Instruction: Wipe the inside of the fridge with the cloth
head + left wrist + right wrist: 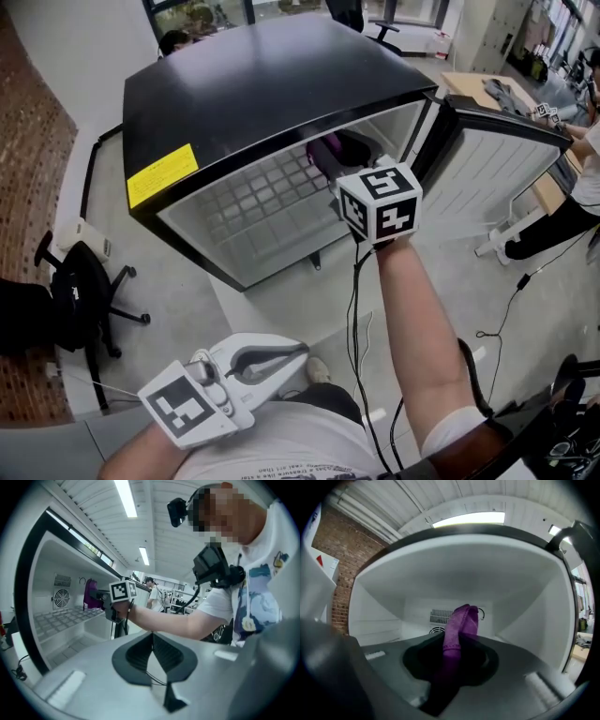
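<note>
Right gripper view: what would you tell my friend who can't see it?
The right gripper is shut on a purple cloth, holding it up inside the open white fridge. A vent grille shows on the back wall behind the cloth.

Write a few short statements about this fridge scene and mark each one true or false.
1. The right gripper holds a purple cloth. True.
2. The door of the fridge is closed. False: the door stands open.
3. The left gripper reaches into the fridge. False: it is outside, low by the person's body, jaws together and empty.
4. A wire shelf sits inside the fridge. True.
</note>
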